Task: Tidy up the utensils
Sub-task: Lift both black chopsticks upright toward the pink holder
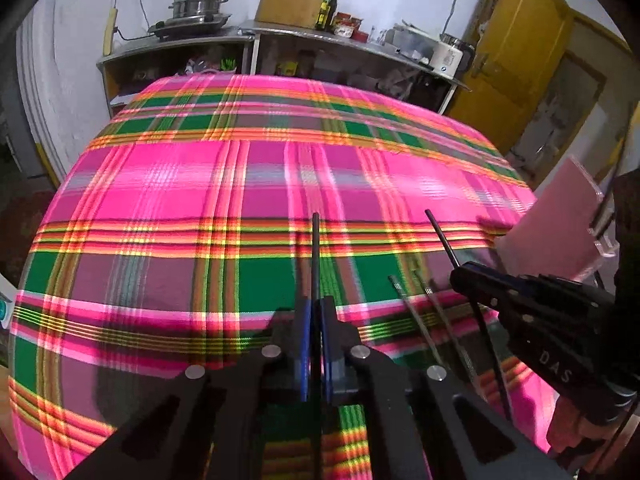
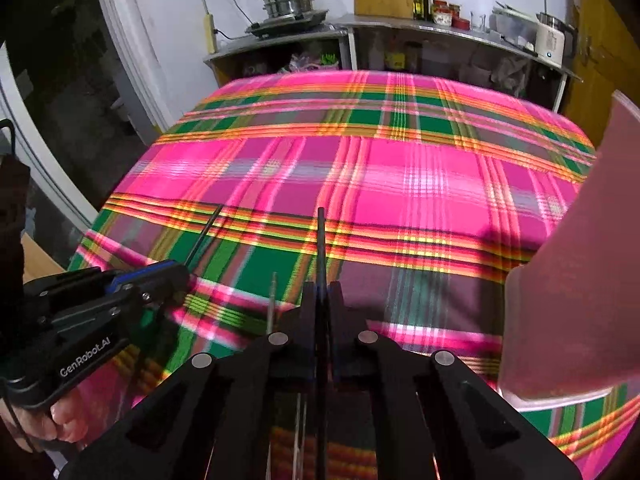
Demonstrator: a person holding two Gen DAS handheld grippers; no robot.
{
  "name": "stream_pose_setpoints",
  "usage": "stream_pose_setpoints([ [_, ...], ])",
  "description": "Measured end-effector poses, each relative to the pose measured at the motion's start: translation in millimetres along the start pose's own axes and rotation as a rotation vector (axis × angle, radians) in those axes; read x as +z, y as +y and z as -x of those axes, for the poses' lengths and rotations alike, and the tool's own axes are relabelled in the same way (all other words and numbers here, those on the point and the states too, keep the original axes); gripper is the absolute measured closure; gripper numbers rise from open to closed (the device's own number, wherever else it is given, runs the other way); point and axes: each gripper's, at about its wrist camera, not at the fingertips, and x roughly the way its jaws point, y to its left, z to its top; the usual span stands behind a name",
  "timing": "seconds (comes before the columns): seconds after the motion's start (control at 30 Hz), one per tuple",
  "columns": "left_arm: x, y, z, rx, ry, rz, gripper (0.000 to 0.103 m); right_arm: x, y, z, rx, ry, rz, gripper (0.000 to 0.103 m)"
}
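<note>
My left gripper [image 1: 316,305] is shut on a thin black chopstick [image 1: 315,248] that sticks out forward over the plaid tablecloth [image 1: 224,184]. My right gripper [image 2: 321,289] is likewise shut on a second black chopstick [image 2: 320,240]. Each gripper shows in the other's view: the right gripper [image 1: 457,273] with its stick [image 1: 440,236], the left gripper [image 2: 182,276] with its stick [image 2: 206,232]. Two silver chopsticks [image 1: 414,318] lie on the cloth between the grippers; the right wrist view shows one silver chopstick [image 2: 273,304]. A pink translucent holder [image 2: 580,272] stands at the right.
The pink holder [image 1: 556,224] sits near the table's right edge. Behind the table runs a metal counter with a steamer pot [image 1: 200,0], bottles [image 1: 329,10] and a white cooker [image 1: 448,56]. A yellow door [image 1: 520,60] is at the back right. A hand [image 2: 60,424] grips the left tool.
</note>
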Motion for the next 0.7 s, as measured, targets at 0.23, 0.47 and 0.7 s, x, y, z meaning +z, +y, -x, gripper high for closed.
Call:
stream_pose_setpoints([
  [0.23, 6.8, -16.2, 49.6, -0.043, -0.068, -0.046, 0.098, 0.9, 8.7, 48.0, 0.007, -0.081, 0.017, 0.098],
  [0.47, 10.4, -34.7, 100.9, -0.088, -0.144, -0.095, 0.098, -2.6, 10.0, 102.1, 0.015, -0.163, 0.005, 0.098],
  [0.7, 6.9, -54.6, 141.9, -0.127, -0.194, -0.139, 0.098, -12.0, 4.6, 150.7, 0.019, -0.232, -0.017, 0.098],
])
